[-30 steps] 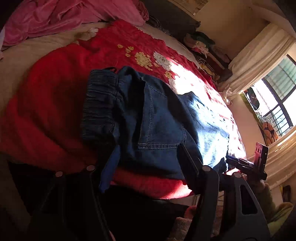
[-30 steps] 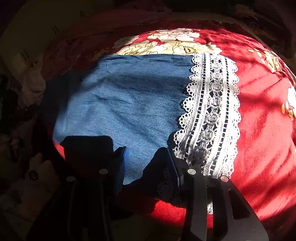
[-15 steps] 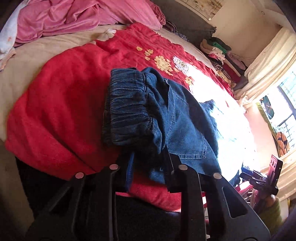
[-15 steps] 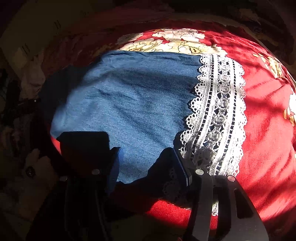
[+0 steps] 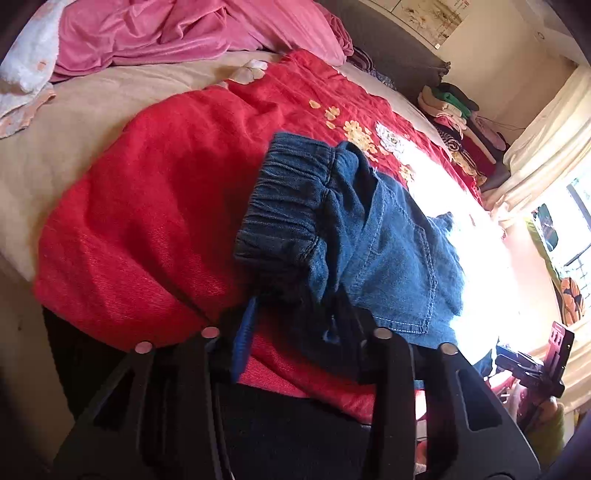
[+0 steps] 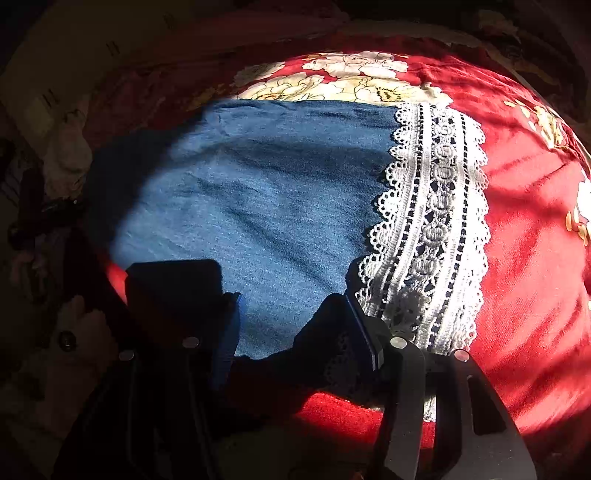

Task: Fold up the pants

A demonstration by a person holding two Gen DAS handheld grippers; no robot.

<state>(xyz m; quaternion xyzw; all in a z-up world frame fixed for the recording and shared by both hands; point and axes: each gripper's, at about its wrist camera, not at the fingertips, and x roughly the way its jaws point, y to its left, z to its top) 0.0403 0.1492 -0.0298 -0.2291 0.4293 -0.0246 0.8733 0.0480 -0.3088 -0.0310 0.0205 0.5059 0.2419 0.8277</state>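
Over on the left side, the left gripper (image 5: 295,332) is sitting low at the bed's (image 5: 74,122) edge with its fingers (image 5: 240,343) spread fairly wide around the bunched waistband (image 5: 288,206) end of the pants (image 5: 388,258). Denim is hanging down between them, but I honestly can't tell if they're pinching any of it. The pants are lying on a red blanket (image 5: 147,221), waistband scrunched up and lifted a bit, back pocket (image 5: 399,280) facing up, the rest running off into the sun glare. A pink sheet (image 5: 184,33) is piled at the far side of the bed, and clothes (image 5: 454,110) are stacked near the curtain (image 5: 543,147).

Moving right, the right gripper (image 6: 295,325) is hovering at the leg end, fingers (image 6: 229,332) wide apart over flat denim (image 6: 258,206), gripping nothing. The lace hem (image 6: 436,229) is lying just beside its right finger, spread flat on the blanket (image 6: 535,258).
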